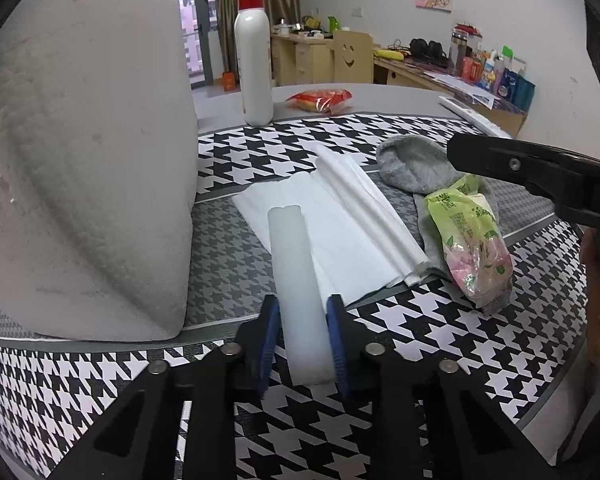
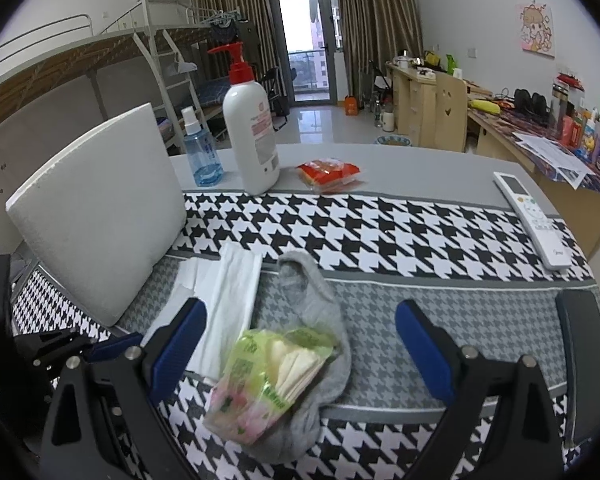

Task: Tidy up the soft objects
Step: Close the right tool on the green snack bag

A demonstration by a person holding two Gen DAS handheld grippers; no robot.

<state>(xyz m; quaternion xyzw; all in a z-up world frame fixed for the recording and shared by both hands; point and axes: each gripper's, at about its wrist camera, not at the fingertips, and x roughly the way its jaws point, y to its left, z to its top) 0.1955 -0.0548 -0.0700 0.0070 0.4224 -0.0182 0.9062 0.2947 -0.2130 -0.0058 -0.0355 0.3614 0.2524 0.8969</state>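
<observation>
Tissue pack [image 2: 260, 380]: on grey sock [image 2: 324, 320], between right gripper [image 2: 300, 360] fingers, untouched
Right gripper: spread wide
Left gripper [image 1: 302, 336]: clamped on white foam strip [image 1: 300, 288], over folded tissues [image 1: 352, 224]

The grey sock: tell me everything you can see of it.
The grey sock is a soft, fuzzy knit, lying flat and limp on the grey band of the houndstooth mat. Its rounded end points toward the far side of the table. A green and pink tissue pack rests on its near half, hiding part of it. The folded white tissues lie beside it, apparently touching its edge. Neither gripper touches it.
</observation>
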